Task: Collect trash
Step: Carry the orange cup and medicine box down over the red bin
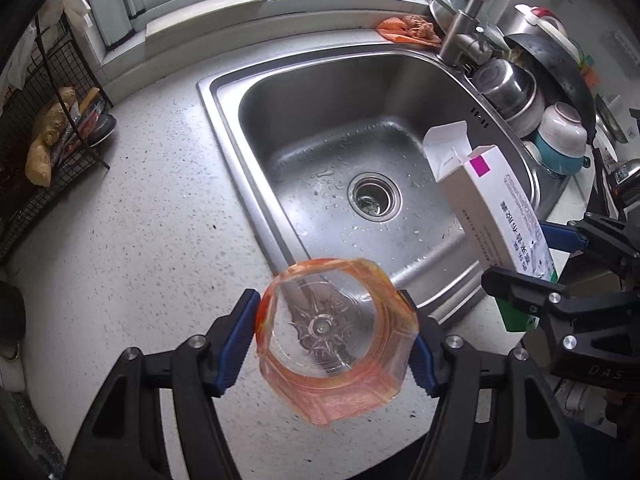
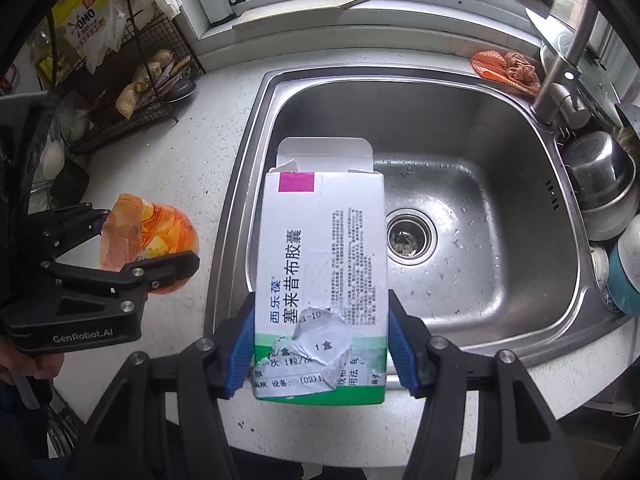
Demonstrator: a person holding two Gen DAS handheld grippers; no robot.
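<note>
Item one: clear orange plastic cup (image 1: 338,336), clamped across its walls in my left gripper (image 1: 334,340), mouth facing back at me, base toward twelve o'clock, over the counter (image 1: 140,240) at the sink (image 1: 224,92) rim. Likely light, thin, crushable; side grip suits.

Item two: empty medicine carton (image 2: 322,280), pinched at its bottom end by my right gripper (image 2: 322,354). Long axis runs six to twelve, open flap at twelve, above the basin. Probably light, dentable card.
</note>
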